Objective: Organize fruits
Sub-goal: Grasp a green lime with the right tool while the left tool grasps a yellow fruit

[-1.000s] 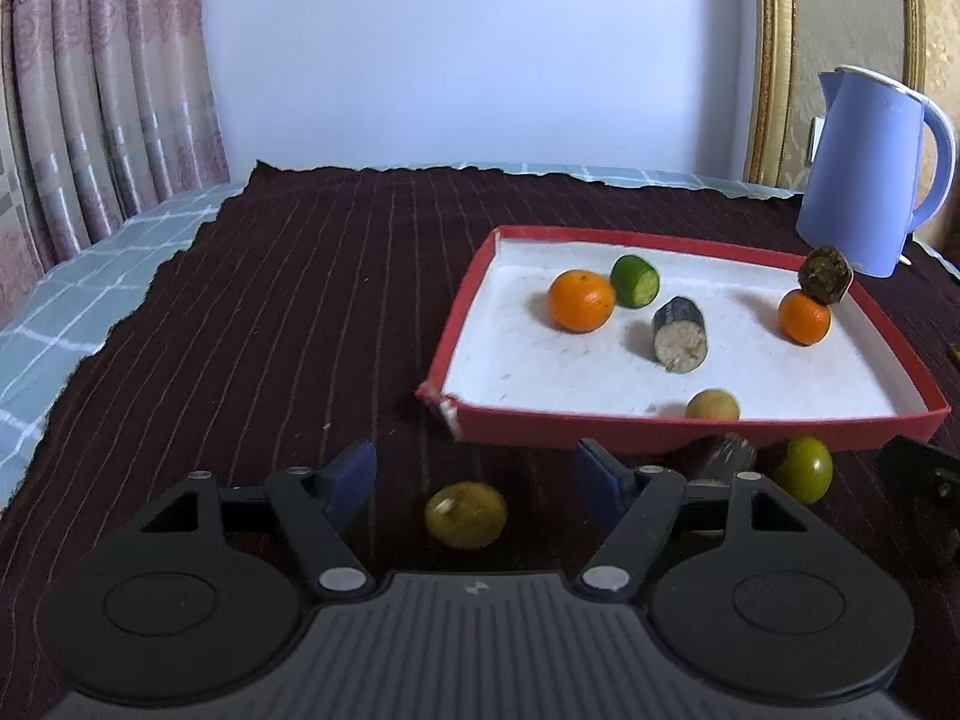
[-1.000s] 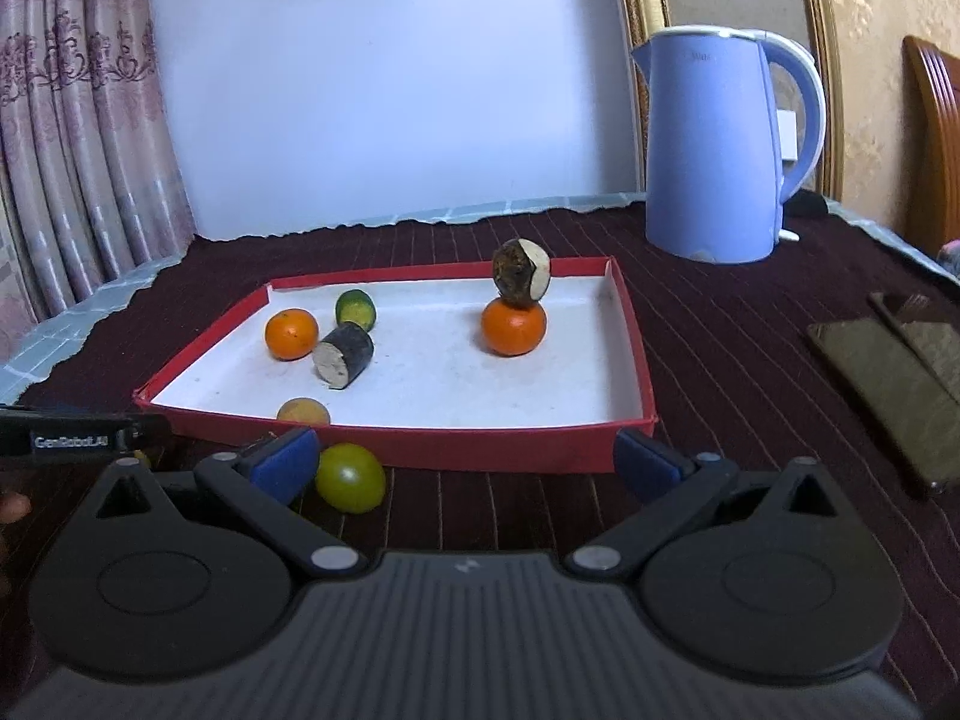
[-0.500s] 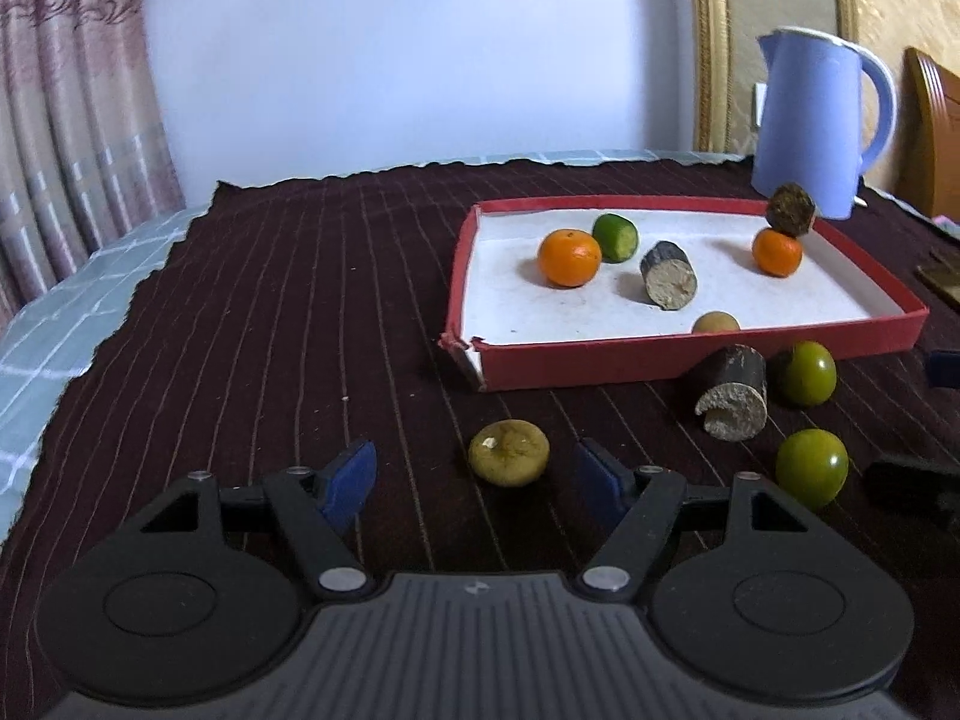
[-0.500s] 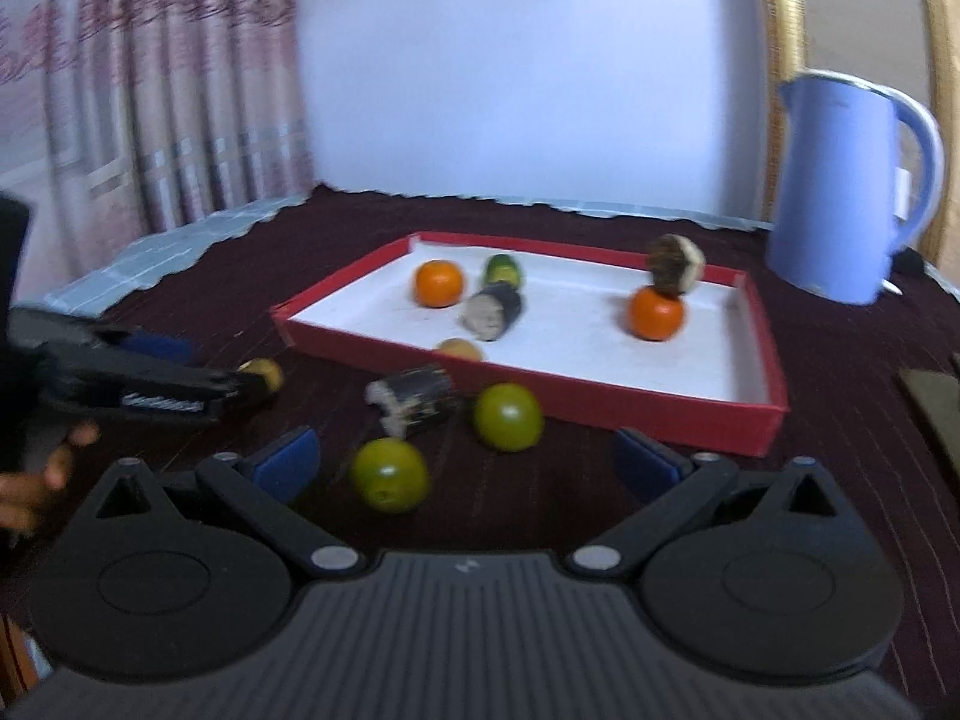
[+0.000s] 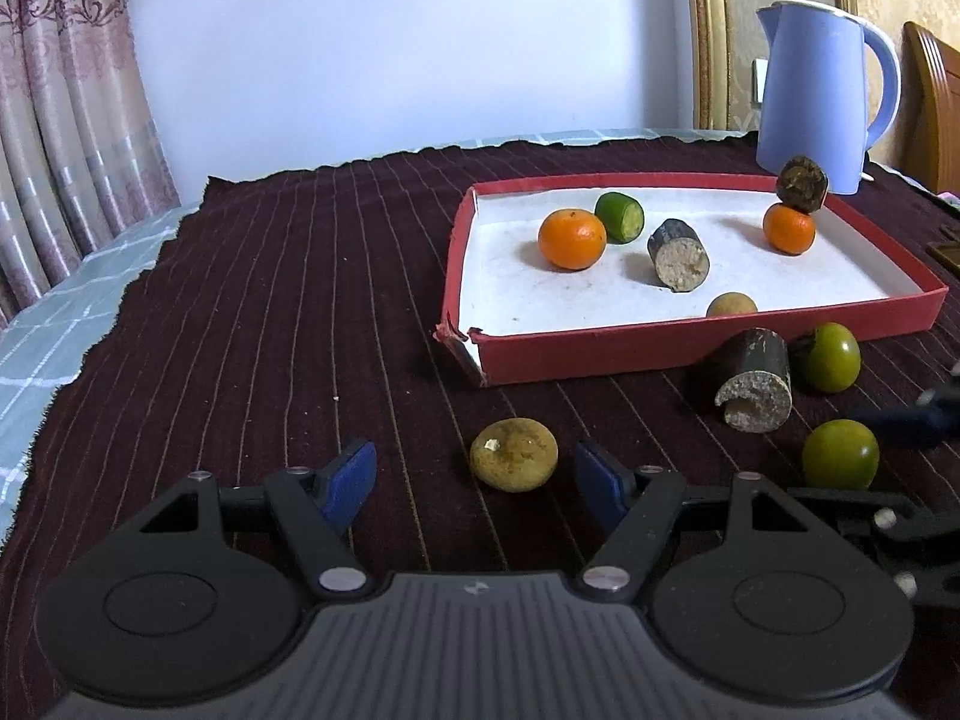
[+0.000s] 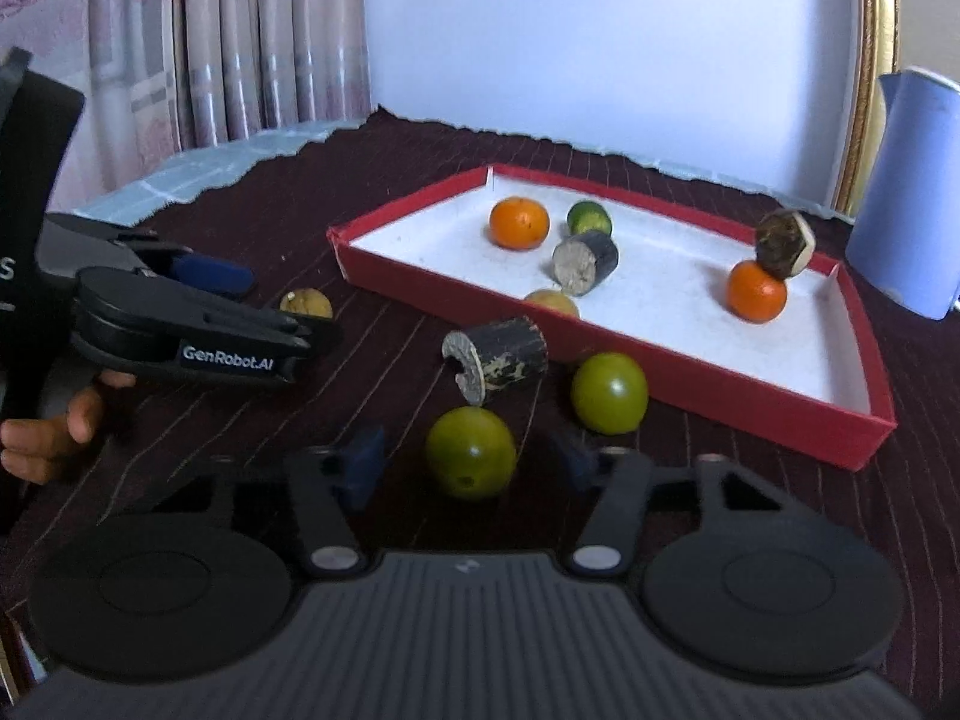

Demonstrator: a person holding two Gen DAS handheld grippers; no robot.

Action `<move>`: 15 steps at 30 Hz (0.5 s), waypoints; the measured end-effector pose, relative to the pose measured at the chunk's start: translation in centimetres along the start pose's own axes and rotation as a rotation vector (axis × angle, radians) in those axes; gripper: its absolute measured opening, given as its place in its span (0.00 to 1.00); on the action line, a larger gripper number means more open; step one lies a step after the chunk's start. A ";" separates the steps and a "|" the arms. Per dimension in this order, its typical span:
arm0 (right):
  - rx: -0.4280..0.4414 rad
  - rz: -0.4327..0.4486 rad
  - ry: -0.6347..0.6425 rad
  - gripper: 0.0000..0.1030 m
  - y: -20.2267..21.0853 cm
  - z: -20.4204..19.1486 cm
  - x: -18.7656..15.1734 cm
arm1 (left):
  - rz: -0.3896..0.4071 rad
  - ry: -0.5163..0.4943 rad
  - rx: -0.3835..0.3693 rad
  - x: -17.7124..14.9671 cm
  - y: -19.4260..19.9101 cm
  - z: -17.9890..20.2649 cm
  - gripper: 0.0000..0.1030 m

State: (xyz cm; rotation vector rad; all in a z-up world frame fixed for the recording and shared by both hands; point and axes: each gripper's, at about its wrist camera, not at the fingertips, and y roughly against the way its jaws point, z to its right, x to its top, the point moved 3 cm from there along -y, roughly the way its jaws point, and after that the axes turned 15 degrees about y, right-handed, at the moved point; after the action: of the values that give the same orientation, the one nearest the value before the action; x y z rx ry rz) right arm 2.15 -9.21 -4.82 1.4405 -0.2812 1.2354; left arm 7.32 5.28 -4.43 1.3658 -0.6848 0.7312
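A red tray (image 5: 660, 343) (image 6: 708, 369) with a white floor holds two oranges, a cut green fruit, a dark log piece, a brown chunk and a small tan fruit. On the cloth in front lie a dark log piece (image 6: 498, 360), two green fruits and a yellow-brown fruit (image 5: 513, 455). My right gripper (image 6: 468, 461) has the nearer green fruit (image 6: 471, 453) between its closing jaws, with gaps on both sides. My left gripper (image 5: 474, 483) stands open just short of the yellow-brown fruit. A hand (image 6: 54, 432) holds the left gripper (image 6: 288, 330) at the right wrist view's left edge.
A blue kettle (image 5: 822, 96) stands behind the tray at the right. The other green fruit (image 6: 609, 393) lies against the tray's front wall. Dark striped cloth (image 5: 270, 300) covers the table, with a pale checked cloth past its left edge. Curtains hang at the left.
The right gripper's jaws have come in from wide open to either side of the nearer green fruit, and its view has swung left. The left gripper has rolled a little; its opening is unchanged.
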 end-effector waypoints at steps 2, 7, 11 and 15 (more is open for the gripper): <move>0.004 -0.002 -0.012 0.34 -0.1 0.1 -0.2 | -0.003 -0.005 -0.006 0.0 -0.1 0.0 0.70; -0.011 0.007 -0.021 0.28 0.3 0.3 -0.5 | -0.020 0.012 -0.019 0.4 -0.8 -0.1 0.70; -0.032 0.010 -0.020 0.28 0.6 0.5 -0.7 | -0.035 0.040 -0.035 0.6 -1.3 0.0 0.69; -0.045 0.016 -0.025 0.28 0.8 0.6 -0.8 | -0.035 0.059 -0.057 0.6 -1.3 0.2 0.46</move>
State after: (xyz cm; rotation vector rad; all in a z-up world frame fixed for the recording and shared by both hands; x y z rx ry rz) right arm 1.56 -10.34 -4.81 1.4185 -0.3354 1.2175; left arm 8.76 5.08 -4.69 1.2963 -0.6295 0.7164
